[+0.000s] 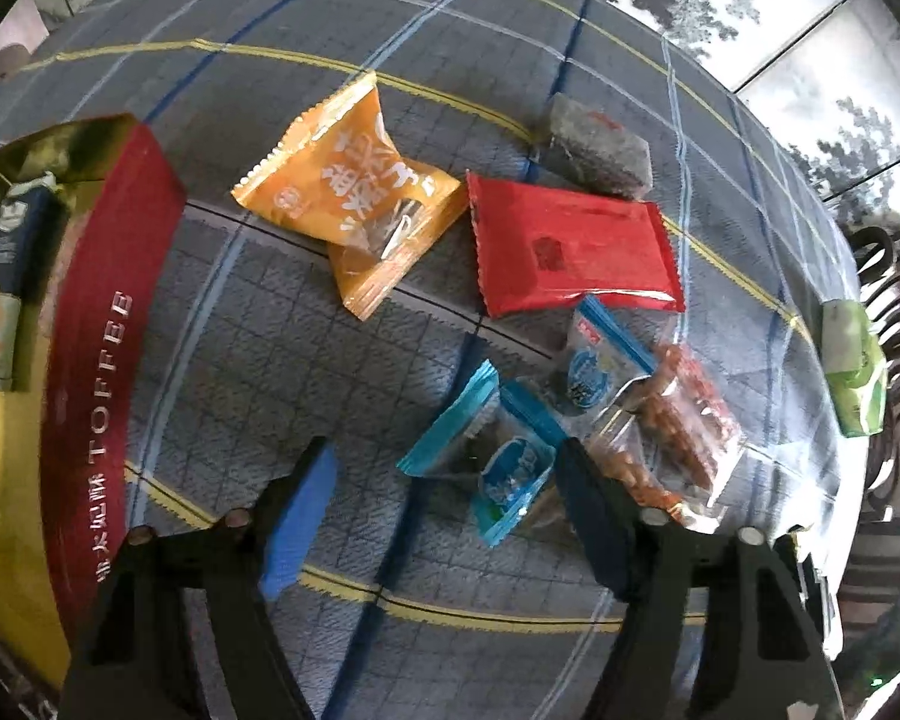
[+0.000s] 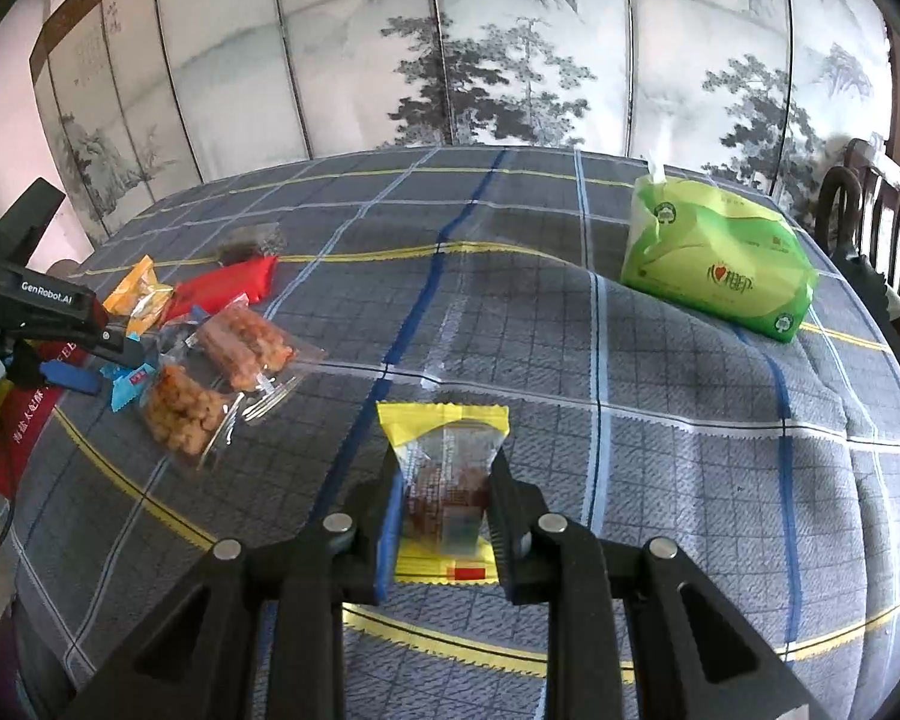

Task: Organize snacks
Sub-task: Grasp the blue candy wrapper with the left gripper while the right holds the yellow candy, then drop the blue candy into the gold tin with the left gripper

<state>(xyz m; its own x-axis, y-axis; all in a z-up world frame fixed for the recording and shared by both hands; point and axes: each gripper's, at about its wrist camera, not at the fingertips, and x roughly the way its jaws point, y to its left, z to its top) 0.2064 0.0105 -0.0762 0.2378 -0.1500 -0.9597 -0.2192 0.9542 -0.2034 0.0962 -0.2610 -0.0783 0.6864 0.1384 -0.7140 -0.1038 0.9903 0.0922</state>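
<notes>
Broadly, a counter (image 2: 630,360) under grey plaid cloth carries everything. Far left, a red-and-gold toffee box (image 1: 108,324); far right, a green soft pack of tissues (image 2: 714,258). Mid-counter lie a red foil packet (image 1: 570,246), two overlapping orange snack packets (image 1: 354,192), clear bags of orange-brown nuts (image 2: 210,378), and small blue-wrapped sweets (image 1: 498,462). Left gripper (image 1: 444,498) spread wide, holding nothing, poised over the blue sweets. Right gripper (image 2: 441,498) closed on a yellow-edged clear snack packet (image 2: 444,468), near centre.

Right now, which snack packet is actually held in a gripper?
The yellow-ended clear packet, clamped in the right gripper. The other packets lie loose on the tablecloth; the left gripper is open.
</notes>
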